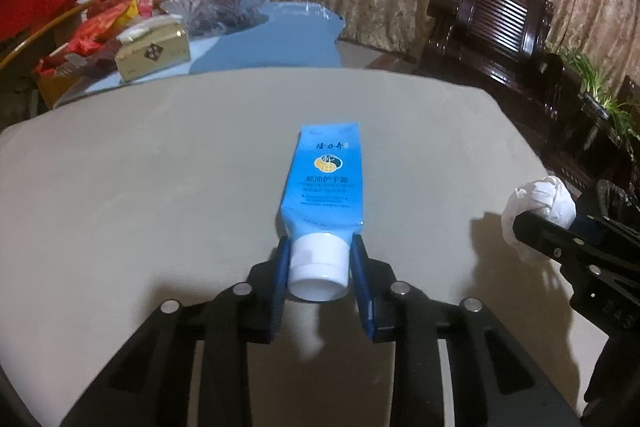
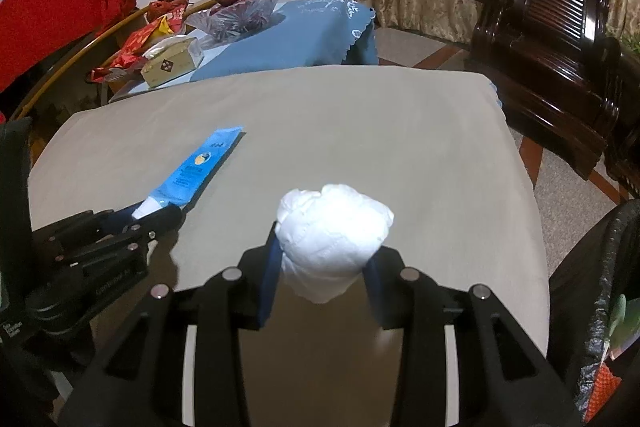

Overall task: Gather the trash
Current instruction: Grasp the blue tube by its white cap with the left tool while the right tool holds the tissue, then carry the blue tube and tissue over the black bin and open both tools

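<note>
The left gripper (image 1: 320,267) is clenched on the cap of the blue tube (image 1: 323,179), whose long axis runs straight ahead over the grey table (image 1: 140,187). The right gripper (image 2: 324,267) grasps a wad of tissue (image 2: 334,239). The bin (image 2: 616,267) (black-lined, past the table's right edge) lies nearer the right gripper, with open room between.
</note>
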Available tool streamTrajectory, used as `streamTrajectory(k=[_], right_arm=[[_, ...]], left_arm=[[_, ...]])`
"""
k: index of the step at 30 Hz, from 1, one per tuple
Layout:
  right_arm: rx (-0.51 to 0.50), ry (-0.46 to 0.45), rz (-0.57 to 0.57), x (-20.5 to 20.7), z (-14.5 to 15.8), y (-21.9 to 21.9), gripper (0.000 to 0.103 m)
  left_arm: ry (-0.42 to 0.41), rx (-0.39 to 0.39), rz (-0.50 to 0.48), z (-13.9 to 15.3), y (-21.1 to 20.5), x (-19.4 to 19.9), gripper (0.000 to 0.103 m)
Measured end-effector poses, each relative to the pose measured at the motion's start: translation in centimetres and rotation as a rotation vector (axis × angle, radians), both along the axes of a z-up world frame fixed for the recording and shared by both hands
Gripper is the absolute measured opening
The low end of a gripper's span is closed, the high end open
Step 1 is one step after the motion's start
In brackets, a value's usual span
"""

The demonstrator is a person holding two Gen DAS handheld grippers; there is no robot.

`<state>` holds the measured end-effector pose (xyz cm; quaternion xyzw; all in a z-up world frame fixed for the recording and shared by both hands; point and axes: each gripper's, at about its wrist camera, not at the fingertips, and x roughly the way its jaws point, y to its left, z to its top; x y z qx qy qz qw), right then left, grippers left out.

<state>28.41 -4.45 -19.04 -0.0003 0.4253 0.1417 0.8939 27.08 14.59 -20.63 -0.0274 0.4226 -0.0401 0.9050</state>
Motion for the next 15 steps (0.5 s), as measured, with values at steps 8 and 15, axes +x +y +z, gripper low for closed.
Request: streamTrajectory(k=[8,15], right_arm=[[0.018,-0.026,0.010,-1.4,2.3,0.2,0.036],[0.027,-0.045,0.006,-2.7,4.5,-0.1,0.036]], left_arm=[[-0.069,0.023,0.021,3.3,0.0,-2.5,0.030],[-0.090,0.043,0.057,5.8,0.2,-4.3,0.030]])
